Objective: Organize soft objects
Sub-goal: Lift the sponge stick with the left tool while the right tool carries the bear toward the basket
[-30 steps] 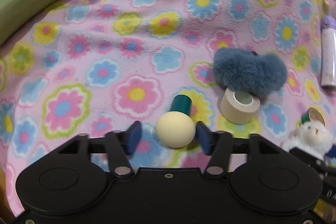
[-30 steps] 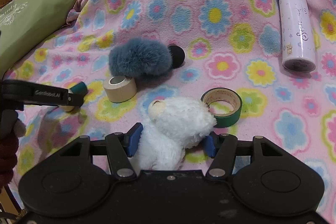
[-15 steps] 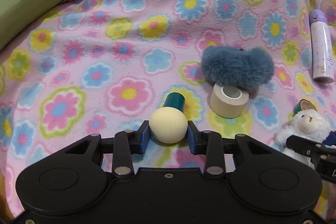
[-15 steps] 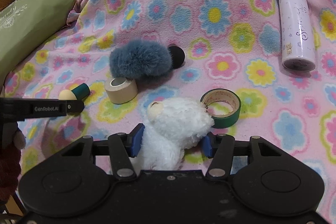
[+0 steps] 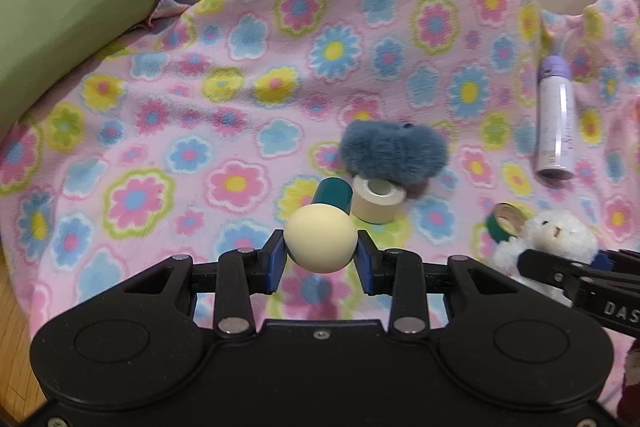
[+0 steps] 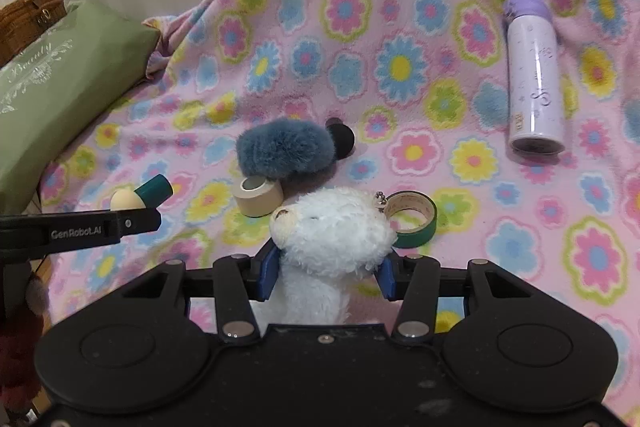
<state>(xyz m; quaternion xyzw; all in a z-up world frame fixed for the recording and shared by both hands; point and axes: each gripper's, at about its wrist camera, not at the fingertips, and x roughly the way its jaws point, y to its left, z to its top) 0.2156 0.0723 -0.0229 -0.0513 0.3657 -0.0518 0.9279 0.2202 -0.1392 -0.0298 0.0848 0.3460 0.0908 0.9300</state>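
Note:
My left gripper (image 5: 321, 261) is shut on a cream ball with a teal stub (image 5: 318, 239), held clear above the flowered pink blanket (image 5: 240, 75). In the right wrist view the same toy (image 6: 140, 195) shows at the left gripper's tip. My right gripper (image 6: 326, 273) has its jaws closing, and the blue pads press into a white plush animal (image 6: 332, 231) that is lifted off the blanket. The plush (image 5: 556, 235) also appears at the lower right of the left wrist view. A blue furry pouf (image 6: 286, 153) lies on the blanket ahead.
A beige tape roll (image 6: 258, 197) and a green tape roll (image 6: 412, 219) lie near the pouf. A lilac bottle (image 6: 534, 75) lies at the right. A green pillow (image 6: 68, 83) and a wicker basket (image 6: 28, 15) sit at the left. Wooden floor shows at lower left.
The left jaws closed on the cream ball and lifted it off the blanket. The right jaws narrowed onto the white plush, which has risen with the gripper.

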